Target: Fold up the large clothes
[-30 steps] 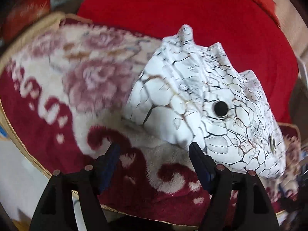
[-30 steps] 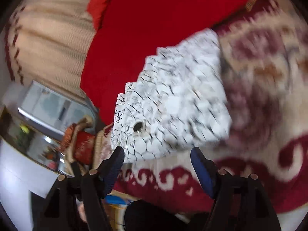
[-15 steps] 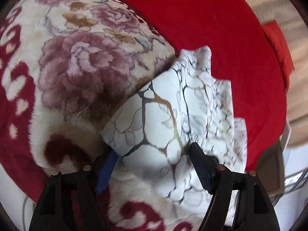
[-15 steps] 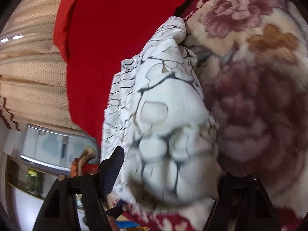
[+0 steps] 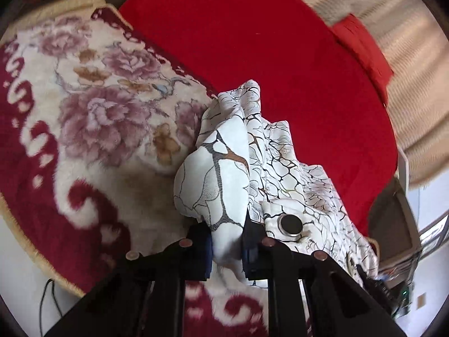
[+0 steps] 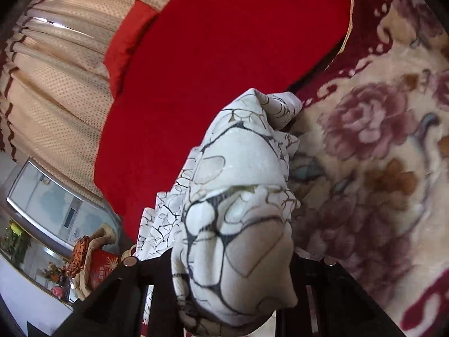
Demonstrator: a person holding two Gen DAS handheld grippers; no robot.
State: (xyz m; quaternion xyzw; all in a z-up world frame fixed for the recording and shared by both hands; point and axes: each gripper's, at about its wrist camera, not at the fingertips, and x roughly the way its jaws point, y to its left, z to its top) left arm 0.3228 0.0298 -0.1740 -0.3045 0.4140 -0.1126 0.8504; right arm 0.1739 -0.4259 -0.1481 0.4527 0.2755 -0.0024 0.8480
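A white garment (image 5: 283, 168) with a black and gold crackle print and a dark button lies bunched on a floral plush blanket (image 5: 92, 118). My left gripper (image 5: 226, 248) is shut on a fold of the garment, with cloth bulging up between the blue pads. In the right wrist view the same garment (image 6: 238, 196) fills the space between the fingers of my right gripper (image 6: 233, 283). The cloth covers the fingertips there, and the jaws look closed in on it.
A red sheet (image 5: 280, 56) covers the bed beyond the blanket, also seen in the right wrist view (image 6: 224, 56). Beige curtains (image 6: 56, 84) hang behind. A cabinet with glass and clutter (image 6: 42, 238) stands at the lower left. The blanket's edge and pale floor (image 5: 16, 266) are at left.
Both grippers moved in onto the garment. The left went from open to shut on a fold, and the garment is now bunched and raised between the two grippers.
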